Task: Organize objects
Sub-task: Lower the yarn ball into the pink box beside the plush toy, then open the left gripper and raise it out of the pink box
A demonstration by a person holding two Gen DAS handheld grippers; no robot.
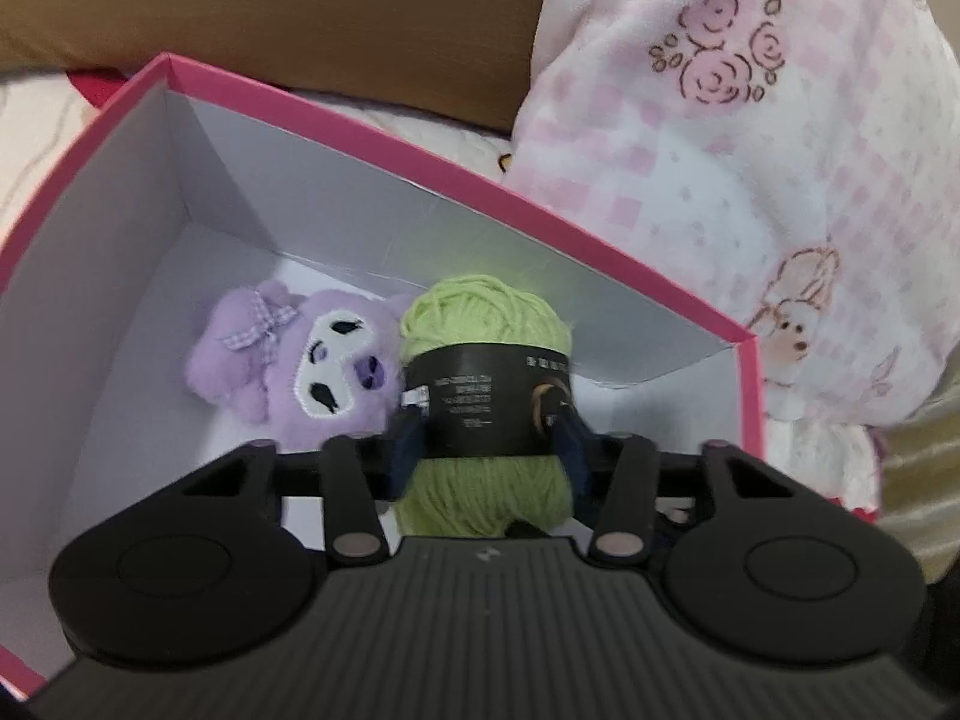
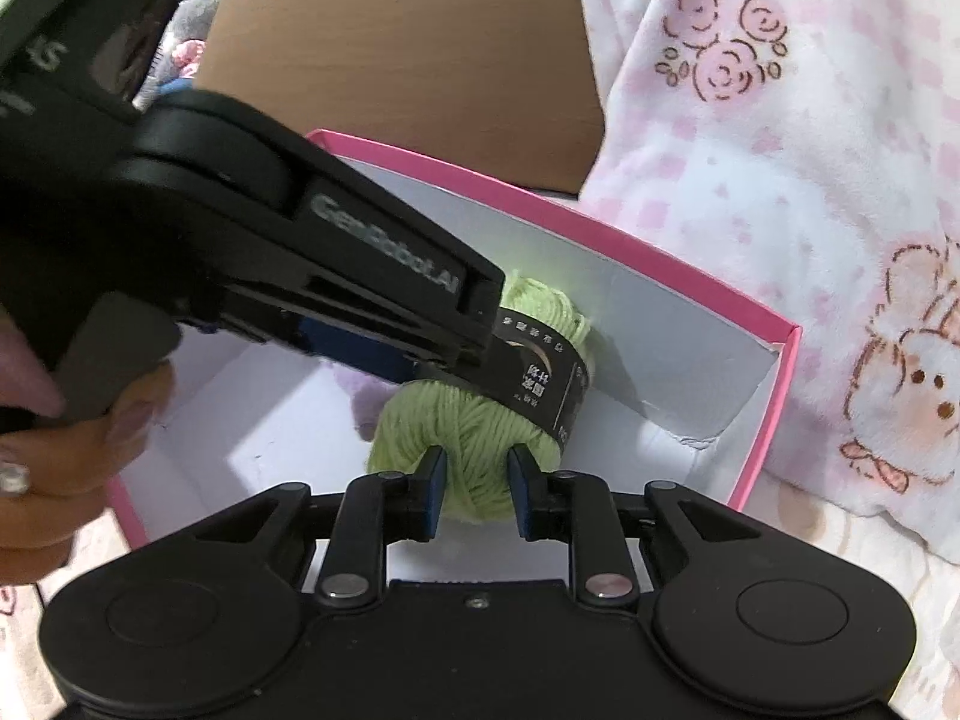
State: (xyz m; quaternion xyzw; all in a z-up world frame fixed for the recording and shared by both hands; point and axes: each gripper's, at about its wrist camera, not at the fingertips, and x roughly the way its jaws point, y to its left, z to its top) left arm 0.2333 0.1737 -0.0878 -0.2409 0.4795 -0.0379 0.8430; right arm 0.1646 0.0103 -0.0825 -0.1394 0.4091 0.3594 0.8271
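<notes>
**Green yarn going into the pink box**

Black gripper housings fill the near edge of both wrist views. Beyond them sits the biggest thing in play — the pink box (image 1: 372,138), open-topped with pale grey walls, resting on bedding beside a pink-and-white fleece blanket (image 1: 780,150) printed with roses. A brown board (image 2: 420,60) stands behind the box.

Inside, the green yarn ball (image 1: 480,312) stands against the far wall, just beside a purple plush toy (image 1: 300,360). The left gripper (image 1: 489,420) has its jaws closed partway on the ball's black paper band (image 1: 486,402), pads pressing each side. The right gripper (image 2: 477,468) has its jaws drawn in as far as they go, with the pads against the ball's near end — whether they truly pinch the wool I cannot tell.

By my reading this is the placing step: the ball is down in the box, and next both jaws would need to open and lift clear without dragging it.

White lettering on the left gripper's side reads roughly "GenRobot.AI"; the band's small print is not legible.
</notes>
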